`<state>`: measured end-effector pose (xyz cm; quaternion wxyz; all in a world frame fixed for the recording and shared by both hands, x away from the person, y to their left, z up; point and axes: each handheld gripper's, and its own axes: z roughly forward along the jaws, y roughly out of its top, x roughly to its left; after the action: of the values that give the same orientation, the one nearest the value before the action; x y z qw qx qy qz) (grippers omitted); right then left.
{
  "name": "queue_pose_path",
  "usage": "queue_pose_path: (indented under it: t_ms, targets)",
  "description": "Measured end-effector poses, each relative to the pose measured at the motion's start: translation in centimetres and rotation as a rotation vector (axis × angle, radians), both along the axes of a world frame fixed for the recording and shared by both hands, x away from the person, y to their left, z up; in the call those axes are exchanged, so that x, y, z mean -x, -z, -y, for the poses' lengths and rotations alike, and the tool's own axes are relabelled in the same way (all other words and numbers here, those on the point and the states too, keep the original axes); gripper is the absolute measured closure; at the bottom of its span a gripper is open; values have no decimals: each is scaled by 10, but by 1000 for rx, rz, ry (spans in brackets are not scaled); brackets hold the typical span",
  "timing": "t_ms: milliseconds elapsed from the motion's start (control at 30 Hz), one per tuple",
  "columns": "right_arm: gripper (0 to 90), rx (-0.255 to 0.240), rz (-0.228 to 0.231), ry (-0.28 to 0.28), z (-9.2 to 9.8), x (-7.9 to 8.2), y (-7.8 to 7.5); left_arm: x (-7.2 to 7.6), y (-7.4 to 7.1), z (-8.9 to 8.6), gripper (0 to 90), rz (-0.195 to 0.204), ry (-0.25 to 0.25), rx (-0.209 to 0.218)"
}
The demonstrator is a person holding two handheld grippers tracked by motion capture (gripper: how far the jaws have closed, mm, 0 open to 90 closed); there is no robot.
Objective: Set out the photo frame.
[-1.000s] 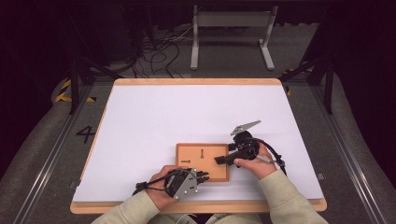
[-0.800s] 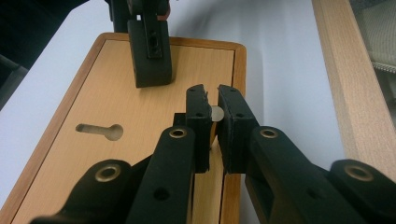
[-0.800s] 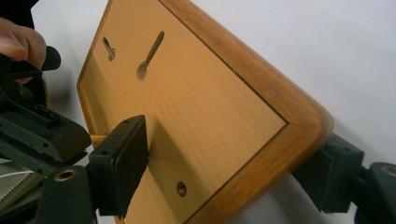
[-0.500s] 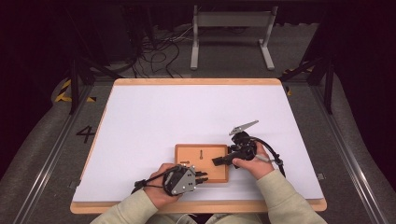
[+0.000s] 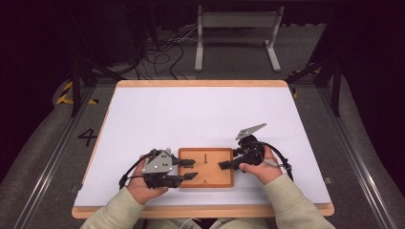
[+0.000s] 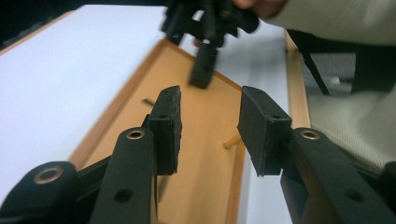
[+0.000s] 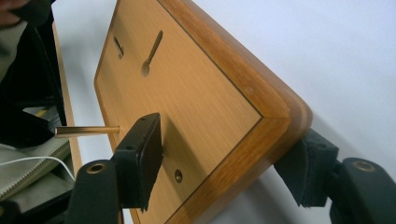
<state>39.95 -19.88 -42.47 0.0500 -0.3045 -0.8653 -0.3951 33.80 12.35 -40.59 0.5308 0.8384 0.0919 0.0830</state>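
Observation:
A small wooden board [image 5: 205, 168] lies flat near the table's front edge, with a spoon-shaped groove [image 7: 152, 49] cut in its face. A thin peg [image 7: 86, 130] sticks up from the board; in the left gripper view the peg [image 6: 232, 141] shows just beyond my pads. My left gripper [image 5: 192, 169] sits at the board's left edge. Its jaws have just been opening and nothing is between them [image 6: 210, 100]. My right gripper [image 5: 227, 163] is at the board's right side. Its jaws [image 7: 229, 135] straddle a corner and have just been closing, one pad over the face, one outside the edge.
The board rests on a white table top [image 5: 200, 114] with a wooden rim [image 5: 200, 83]. Cables trail from both grippers toward the person's sleeves. Beyond the table's far edge stand a metal frame [image 5: 236, 33] and loose floor cables.
My left gripper has drawn back to the left, off the near part of the board, and its jaws have opened. The right hand has stayed at the board's right side.

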Motion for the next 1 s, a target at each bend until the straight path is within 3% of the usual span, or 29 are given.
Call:
queue_pose_path:
  t_ms: [67,300,733,1000]
  targets:
    - [383,10,24,-9,0,3,-3,-3,0,-4,599,-8,-16,4]
    - [426,39,92,-47,0,13,-13,-18,0,-32,568,-57,-131,76]
    - [530,92,214,-140,3,35,-29,-30,4,-57,530,-80,-254,117]
    - [604,125,280,-214,5,51,-38,-38,13,-69,524,-101,-308,111]
